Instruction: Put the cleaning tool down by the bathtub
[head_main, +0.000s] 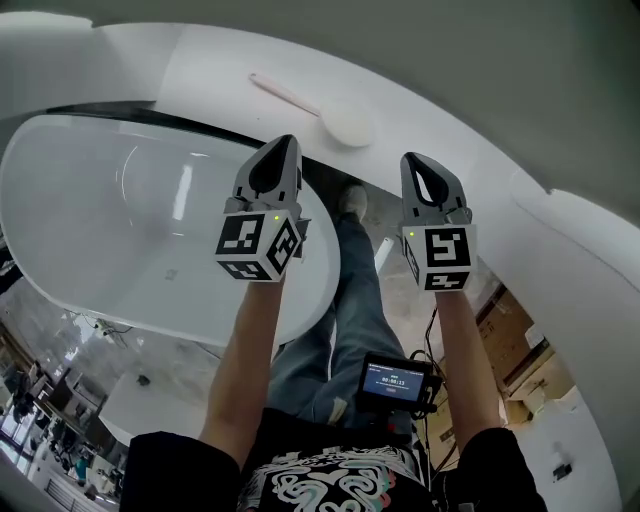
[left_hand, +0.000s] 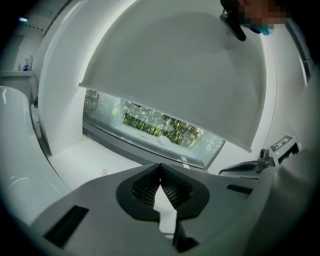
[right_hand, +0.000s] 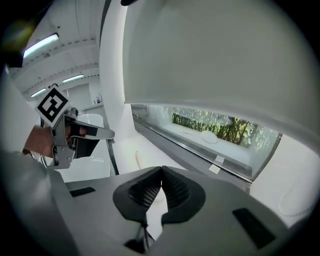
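Note:
The cleaning tool (head_main: 330, 112), a pale long-handled brush with a rounded white head, lies on the curved white ledge (head_main: 190, 70) behind the bathtub (head_main: 120, 200). My left gripper (head_main: 281, 146) and right gripper (head_main: 421, 160) hover side by side above the tub's right end, short of the tool and apart from it. Both are shut with nothing between the pads, as the left gripper (left_hand: 160, 180) and right gripper (right_hand: 161, 175) show in their own views. In the right gripper view the tool's handle (right_hand: 138, 159) shows on the ledge, its head hidden behind the jaws.
A dark-framed window (left_hand: 150, 127) runs along the far side of the ledge. The person's legs and a shoe (head_main: 352, 200) stand between the tub and the curved wall. A small screen device (head_main: 397, 380) hangs at the waist. Boxes (head_main: 505, 340) sit at the lower right.

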